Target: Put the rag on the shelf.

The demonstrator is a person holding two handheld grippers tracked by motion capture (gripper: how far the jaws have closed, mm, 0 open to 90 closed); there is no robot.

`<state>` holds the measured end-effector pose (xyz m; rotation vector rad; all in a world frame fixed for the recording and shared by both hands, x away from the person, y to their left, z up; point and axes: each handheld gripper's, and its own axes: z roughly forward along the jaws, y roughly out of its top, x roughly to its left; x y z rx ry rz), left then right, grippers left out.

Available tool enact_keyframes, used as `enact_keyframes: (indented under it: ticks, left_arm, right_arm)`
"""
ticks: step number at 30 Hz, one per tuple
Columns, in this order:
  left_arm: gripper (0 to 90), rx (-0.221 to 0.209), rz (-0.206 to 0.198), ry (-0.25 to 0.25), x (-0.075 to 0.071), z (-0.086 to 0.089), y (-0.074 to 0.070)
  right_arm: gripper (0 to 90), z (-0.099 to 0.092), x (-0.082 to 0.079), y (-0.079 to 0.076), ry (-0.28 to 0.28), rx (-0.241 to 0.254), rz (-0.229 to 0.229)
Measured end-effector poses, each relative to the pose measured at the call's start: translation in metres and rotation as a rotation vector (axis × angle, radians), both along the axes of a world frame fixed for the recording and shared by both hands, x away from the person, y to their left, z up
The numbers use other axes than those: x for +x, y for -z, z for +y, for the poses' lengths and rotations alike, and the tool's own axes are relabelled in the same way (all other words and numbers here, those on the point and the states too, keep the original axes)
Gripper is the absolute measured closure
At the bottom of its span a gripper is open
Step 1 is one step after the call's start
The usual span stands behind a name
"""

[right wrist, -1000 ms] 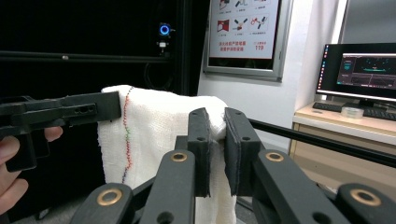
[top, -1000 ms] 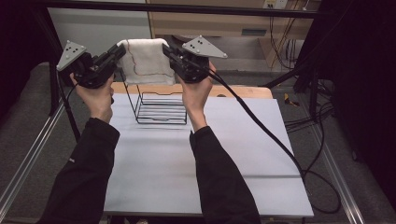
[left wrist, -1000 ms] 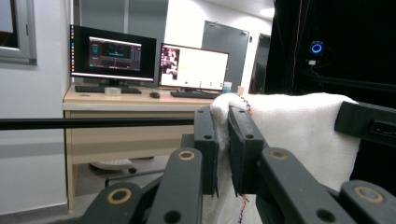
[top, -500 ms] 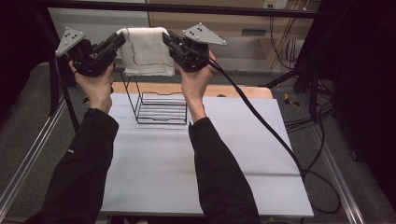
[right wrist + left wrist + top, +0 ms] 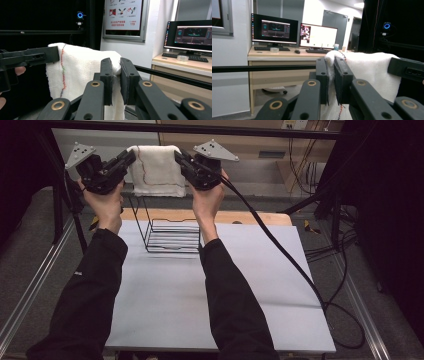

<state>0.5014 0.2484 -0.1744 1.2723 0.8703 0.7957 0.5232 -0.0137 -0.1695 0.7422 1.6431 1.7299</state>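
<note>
A white table (image 5: pixel 260 285) lay under both forearms, with a wire basket (image 5: pixel 172 236) standing at its far side. Above the basket a white towel (image 5: pixel 157 170) hung stretched in the air between the two grippers, a coloured stitch line running down near its left edge. The left gripper (image 5: pixel 129 158) was clamped on the towel's left top corner, and the right gripper (image 5: pixel 179 158) was clamped on the right top corner.
</note>
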Motion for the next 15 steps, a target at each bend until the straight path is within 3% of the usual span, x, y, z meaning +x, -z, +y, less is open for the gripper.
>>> enact_keyframes:
  ticks: [15]
  left_arm:
    - [82.2, 0.026, 0.027, -0.005, 0.024, -0.001, 0.009]
  right_arm:
    - [81.3, 0.000, 0.020, 0.005, 0.009, -0.004, 0.026]
